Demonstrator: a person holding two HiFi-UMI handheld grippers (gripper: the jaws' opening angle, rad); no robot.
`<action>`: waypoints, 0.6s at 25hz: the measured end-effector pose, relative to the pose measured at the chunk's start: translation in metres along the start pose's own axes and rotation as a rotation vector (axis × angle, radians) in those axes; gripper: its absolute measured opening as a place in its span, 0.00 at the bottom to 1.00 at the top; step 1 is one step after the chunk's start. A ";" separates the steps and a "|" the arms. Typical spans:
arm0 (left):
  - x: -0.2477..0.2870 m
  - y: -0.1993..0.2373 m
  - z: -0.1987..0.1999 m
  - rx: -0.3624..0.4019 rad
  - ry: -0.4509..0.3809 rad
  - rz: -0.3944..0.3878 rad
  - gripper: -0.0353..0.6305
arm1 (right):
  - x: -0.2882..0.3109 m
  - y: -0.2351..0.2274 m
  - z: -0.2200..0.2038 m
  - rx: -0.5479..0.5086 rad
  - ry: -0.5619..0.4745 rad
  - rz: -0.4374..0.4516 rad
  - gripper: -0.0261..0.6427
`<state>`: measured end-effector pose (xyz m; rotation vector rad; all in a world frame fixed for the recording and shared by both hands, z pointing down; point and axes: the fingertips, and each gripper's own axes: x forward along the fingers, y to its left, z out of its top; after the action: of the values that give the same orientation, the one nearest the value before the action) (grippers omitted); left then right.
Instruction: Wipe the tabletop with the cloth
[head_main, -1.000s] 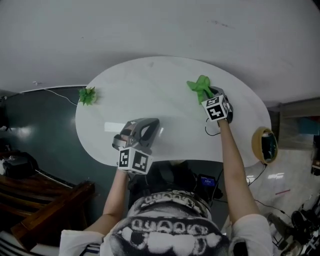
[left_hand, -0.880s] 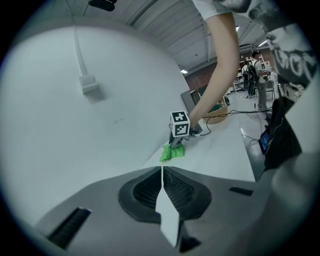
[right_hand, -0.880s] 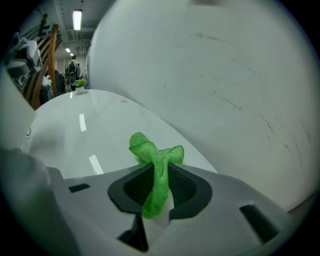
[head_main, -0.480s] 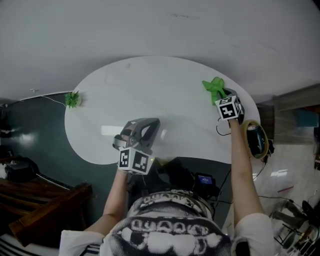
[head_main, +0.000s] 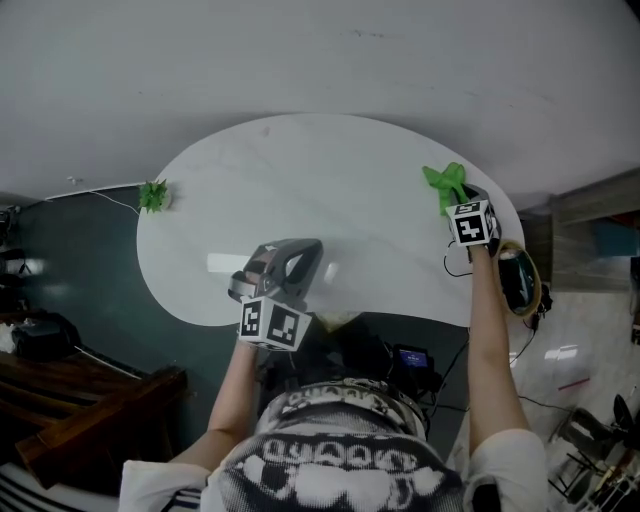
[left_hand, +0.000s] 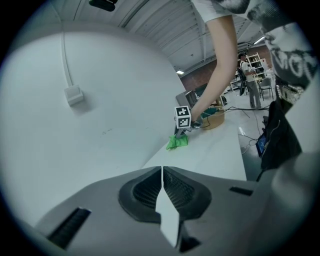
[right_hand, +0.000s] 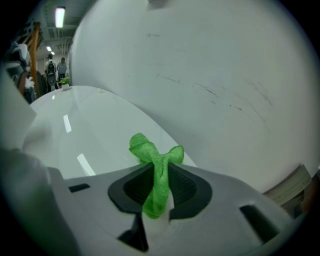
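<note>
Most of the white oval worktop is found to the left of the right tool, clamped at the far right edge on the bunched green cloth, while the left tool is held closed and empty at the near edge.

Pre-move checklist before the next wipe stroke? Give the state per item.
1. Cloth gripped: ok. The right hand-held gripper is shut on the green cloth.
2. Cloth on surface: ok. It lies on the tabletop near the far right edge.
3. Other hand clear: ok. The left hand-held gripper is shut and empty, at the near edge, apart from the cloth.
4. Stroke path: ok. The middle of the tabletop is bare, with only a small green item at the left edge.
5. Black cable just behind the right hand-held gripper: cannot tell whether it would snag.
</note>
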<state>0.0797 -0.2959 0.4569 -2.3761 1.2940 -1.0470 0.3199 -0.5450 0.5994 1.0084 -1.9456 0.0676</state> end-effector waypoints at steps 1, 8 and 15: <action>-0.006 0.002 -0.005 0.000 0.002 0.002 0.07 | -0.003 0.005 0.005 -0.004 -0.009 0.000 0.17; -0.057 0.021 -0.053 -0.008 0.017 0.044 0.07 | -0.025 0.073 0.061 -0.046 -0.079 0.019 0.17; -0.126 0.045 -0.124 -0.034 0.054 0.097 0.07 | -0.039 0.183 0.127 -0.086 -0.136 0.088 0.17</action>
<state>-0.0785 -0.2052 0.4623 -2.2982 1.4409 -1.0761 0.1184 -0.4524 0.5571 0.8907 -2.0980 -0.0361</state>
